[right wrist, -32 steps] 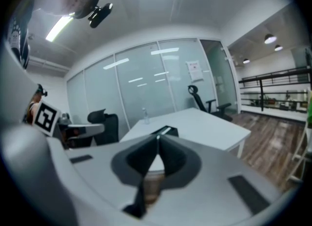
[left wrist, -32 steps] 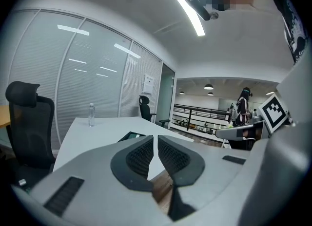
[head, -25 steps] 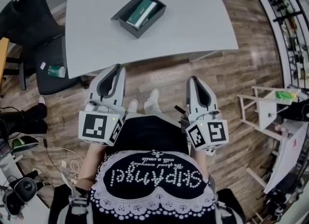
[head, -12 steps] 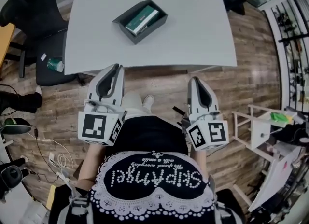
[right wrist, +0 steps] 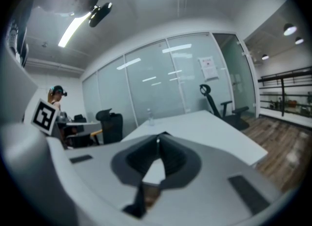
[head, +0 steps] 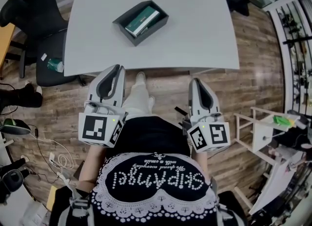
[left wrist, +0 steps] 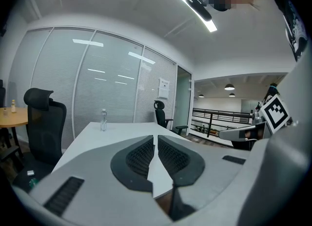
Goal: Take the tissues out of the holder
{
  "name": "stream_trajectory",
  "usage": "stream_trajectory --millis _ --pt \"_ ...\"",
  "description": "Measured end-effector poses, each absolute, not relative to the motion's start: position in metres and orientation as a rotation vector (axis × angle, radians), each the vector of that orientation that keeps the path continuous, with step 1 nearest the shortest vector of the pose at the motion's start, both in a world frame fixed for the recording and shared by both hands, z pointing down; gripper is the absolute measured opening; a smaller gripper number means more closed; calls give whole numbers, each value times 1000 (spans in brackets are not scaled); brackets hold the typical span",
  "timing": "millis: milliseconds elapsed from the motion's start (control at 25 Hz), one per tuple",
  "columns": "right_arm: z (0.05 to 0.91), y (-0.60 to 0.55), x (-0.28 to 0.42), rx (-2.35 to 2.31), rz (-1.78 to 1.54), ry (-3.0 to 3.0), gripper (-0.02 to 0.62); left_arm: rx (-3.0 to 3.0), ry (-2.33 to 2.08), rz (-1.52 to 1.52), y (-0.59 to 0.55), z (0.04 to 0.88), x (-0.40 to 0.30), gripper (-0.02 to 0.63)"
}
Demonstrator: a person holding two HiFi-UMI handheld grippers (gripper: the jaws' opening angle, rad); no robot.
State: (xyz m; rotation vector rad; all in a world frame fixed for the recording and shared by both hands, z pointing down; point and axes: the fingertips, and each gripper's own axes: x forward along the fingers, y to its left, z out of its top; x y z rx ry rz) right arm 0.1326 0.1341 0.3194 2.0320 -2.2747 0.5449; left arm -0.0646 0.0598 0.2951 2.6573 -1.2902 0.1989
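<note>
A dark open holder [head: 141, 31] stands on the white table [head: 195, 35], with a green and white tissue pack [head: 142, 19] lying inside it. Both grippers hang short of the table's near edge, over the wooden floor, pointing toward the table. My left gripper [head: 118, 67] [left wrist: 156, 136] is shut with nothing between its jaws. My right gripper [head: 194, 80] [right wrist: 157, 137] is also shut and empty. The holder lies beyond and slightly right of the left gripper. Neither gripper view shows the holder.
A black office chair [head: 29, 10] stands left of the table, with a small green thing [head: 55, 65] by it. A clear bottle [left wrist: 103, 121] stands far back on the table. A white rack [head: 263, 127] sits at the right. Cables [head: 58, 161] lie on the floor at the left.
The person has stepped toward the table, one foot now reaching its near edge. The holder sits a little nearer in the head view. Both grippers stay shut.
</note>
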Motion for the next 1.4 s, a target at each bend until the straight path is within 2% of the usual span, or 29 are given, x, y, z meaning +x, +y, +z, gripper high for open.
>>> stream_trajectory --millis 920,1400 --pt "309 -12 156 2056 549 -2207 35 2641 -1223 209 -93 298 -41 49" --pt "317 -68 145 2046 586 -2201 35 2629 -1206 230 -147 311 -48 49"
